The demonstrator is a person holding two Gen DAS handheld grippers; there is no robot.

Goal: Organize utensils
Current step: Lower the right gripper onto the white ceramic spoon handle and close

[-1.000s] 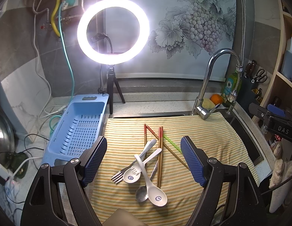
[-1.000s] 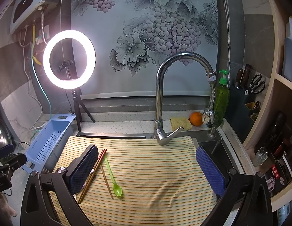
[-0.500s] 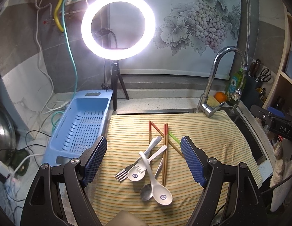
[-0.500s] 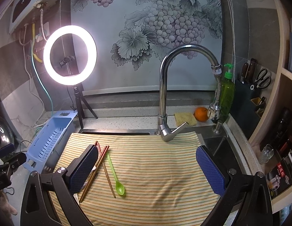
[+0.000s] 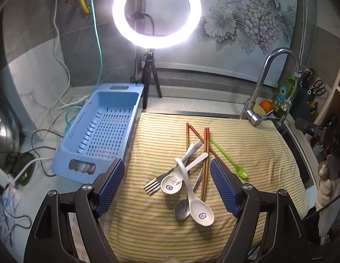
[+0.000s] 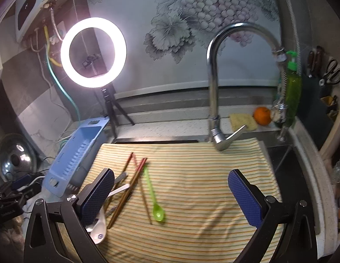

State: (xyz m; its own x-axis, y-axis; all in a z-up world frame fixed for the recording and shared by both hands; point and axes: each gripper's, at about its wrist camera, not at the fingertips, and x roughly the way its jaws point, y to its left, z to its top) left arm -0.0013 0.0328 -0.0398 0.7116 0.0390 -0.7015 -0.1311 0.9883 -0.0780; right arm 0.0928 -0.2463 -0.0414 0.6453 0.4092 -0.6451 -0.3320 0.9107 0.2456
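A striped cloth (image 5: 253,153) covers the sink and serves as the work surface, which is likely why the utensils lie loose on it instead of on the stone counter. Just off its left edge sits the blue perforated basket (image 5: 100,131), empty as far as the left wrist view shows; standing that close, it is probably where the sorted pieces are meant to go.

The left gripper (image 5: 166,187) hovers above the front half of the cloth with its jaws spread wide and nothing between them, framing the pile as if lining up a first pick. The right gripper (image 6: 171,197) hangs over the cloth's middle, jaws likewise wide and empty.

The utensils are heaped left of the cloth's centre, none sorted yet. Red-tipped wooden chopsticks (image 5: 205,160) lie crossed, running from the middle toward the front edge. Over them rest two white ceramic spoons (image 5: 197,210) with blue marks in their bowls, one handle crossing the other. A metal fork (image 5: 158,180) points its tines toward the front left corner, and a metal spoon (image 5: 182,207) lies partly under the nearer white one. A slim green plastic spoon (image 5: 228,159) lies just to the right of the heap, its handle end meeting the chopsticks.
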